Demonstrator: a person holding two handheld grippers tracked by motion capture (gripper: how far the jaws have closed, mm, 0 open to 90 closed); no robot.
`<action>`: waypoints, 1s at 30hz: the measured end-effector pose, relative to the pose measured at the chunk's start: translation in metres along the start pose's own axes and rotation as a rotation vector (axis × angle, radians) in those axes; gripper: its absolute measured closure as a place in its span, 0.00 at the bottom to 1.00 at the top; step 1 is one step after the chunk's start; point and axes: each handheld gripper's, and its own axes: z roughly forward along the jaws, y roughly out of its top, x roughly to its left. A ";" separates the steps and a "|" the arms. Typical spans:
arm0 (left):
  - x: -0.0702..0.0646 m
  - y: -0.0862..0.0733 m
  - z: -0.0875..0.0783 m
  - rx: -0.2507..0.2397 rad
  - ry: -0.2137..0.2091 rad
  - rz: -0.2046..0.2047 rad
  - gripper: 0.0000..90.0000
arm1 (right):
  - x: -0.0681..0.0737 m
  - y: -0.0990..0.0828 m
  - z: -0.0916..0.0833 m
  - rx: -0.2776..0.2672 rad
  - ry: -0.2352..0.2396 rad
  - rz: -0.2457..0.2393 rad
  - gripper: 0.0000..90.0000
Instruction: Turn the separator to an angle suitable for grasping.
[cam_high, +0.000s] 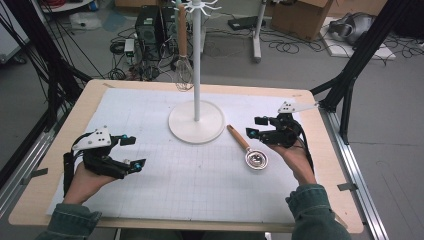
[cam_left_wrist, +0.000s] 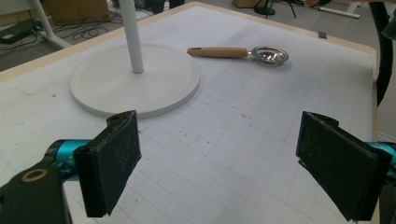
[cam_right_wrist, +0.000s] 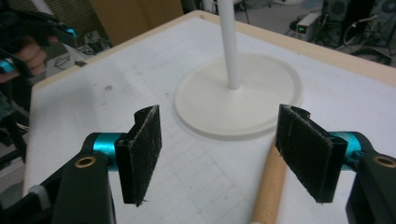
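Strainer: a small metal strainer (cam_high: 248, 149) with a wooden handle lies flat on the counter (cam_high: 90, 90), right of centre in the high view, handle slanting up-left toward the stand's base, bowl at the lower right.
Right claw: the right claw (cam_high: 254, 127) sits at the right of the high view, just up and right of the handle; its jaws are spread wide and hold nothing. In the right gripper view the wooden handle (cam_right_wrist: 271, 186) runs up from the bottom edge, close beside the right-hand pad, not pinched.
Left claw: the left claw (cam_high: 133, 151) rests at the left of the high view, well apart from the strainer, jaws wide and empty.
Stand: a white stand (cam_high: 196, 122) with a round base stands at upper centre.
Whisk: a whisk (cam_high: 183, 70) hangs from the stand's top.
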 end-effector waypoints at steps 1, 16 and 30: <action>0.000 0.000 0.000 -0.002 -0.001 0.000 0.16 | -0.001 -0.002 0.001 0.006 -0.007 -0.002 0.34; 0.001 -0.001 -0.001 -0.002 0.003 0.000 0.16 | -0.021 -0.030 0.018 0.097 -0.096 0.018 0.37; 0.002 -0.001 -0.004 -0.007 0.007 -0.002 0.16 | -0.029 -0.041 0.045 0.191 -0.140 0.010 0.45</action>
